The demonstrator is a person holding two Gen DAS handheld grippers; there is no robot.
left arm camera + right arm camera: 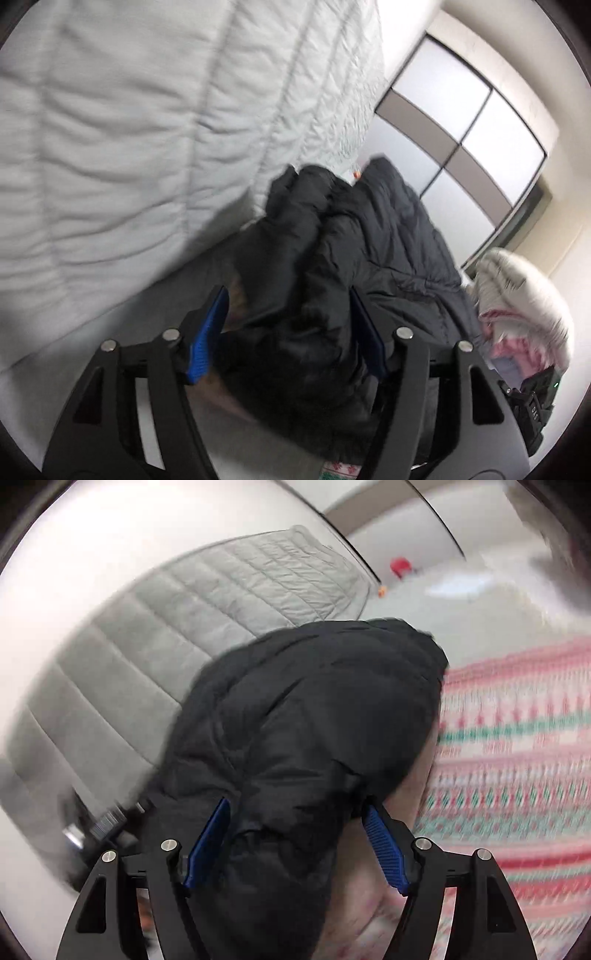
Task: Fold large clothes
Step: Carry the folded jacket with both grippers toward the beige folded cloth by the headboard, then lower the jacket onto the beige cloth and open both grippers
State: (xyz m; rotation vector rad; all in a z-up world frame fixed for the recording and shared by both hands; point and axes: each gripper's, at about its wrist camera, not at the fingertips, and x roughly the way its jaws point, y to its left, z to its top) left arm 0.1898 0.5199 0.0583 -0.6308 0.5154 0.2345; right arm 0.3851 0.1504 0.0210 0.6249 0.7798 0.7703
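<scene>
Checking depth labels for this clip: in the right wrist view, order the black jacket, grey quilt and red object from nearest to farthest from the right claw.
1. Black jacket: between the right claw fingers.
2. Grey quilt: left, beyond the jacket.
3. Red object: upper right, on the far floor.

The left tool [288, 306] has its blue-padded fingers [207, 343] spread wide — dark padded cloth bulges between them. The right tool [297, 812] stands just as wide, cloth filling its gap too — neither visibly clamps.
</scene>
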